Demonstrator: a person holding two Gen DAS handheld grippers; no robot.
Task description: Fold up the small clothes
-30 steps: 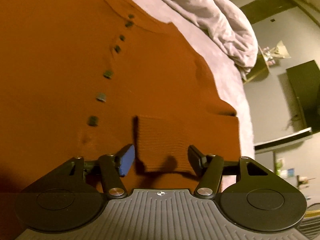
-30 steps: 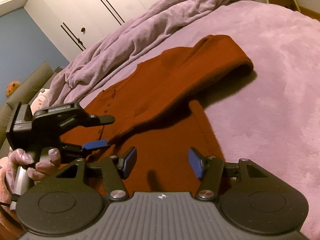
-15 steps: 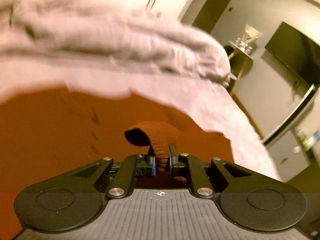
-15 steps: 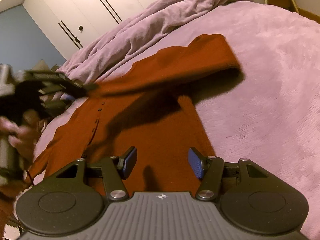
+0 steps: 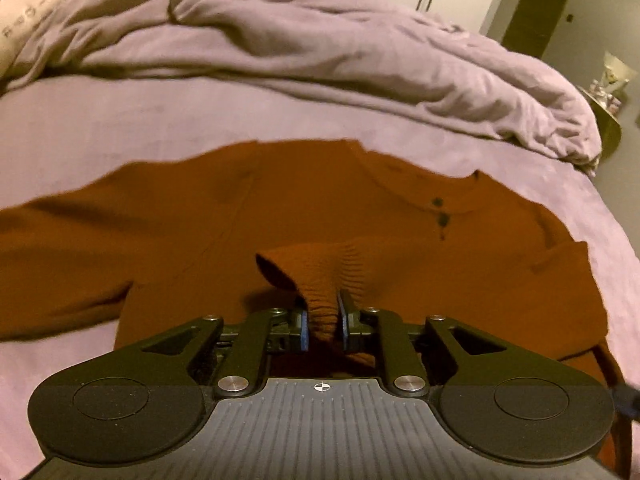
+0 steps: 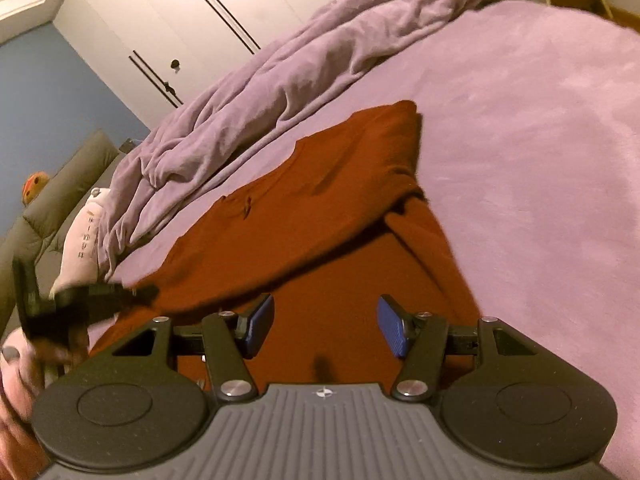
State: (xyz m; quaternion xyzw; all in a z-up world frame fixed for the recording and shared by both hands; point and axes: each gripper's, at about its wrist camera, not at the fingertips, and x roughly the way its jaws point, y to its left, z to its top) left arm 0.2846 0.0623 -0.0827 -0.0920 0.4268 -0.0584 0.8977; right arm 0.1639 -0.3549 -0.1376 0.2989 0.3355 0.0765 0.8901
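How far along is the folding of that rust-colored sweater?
Barely started. The sweater lies spread on the purple bed, body unfolded. In hand: the left gripper pinches one sleeve cuff, drawing that sleeve across the chest. The right gripper hovers open, empty. The other sleeve and the body folds remain.

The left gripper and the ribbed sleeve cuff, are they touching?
Touching. In the left wrist view, the left gripper has the ribbed sleeve cuff pinched between its blue pads, with no gap visible.
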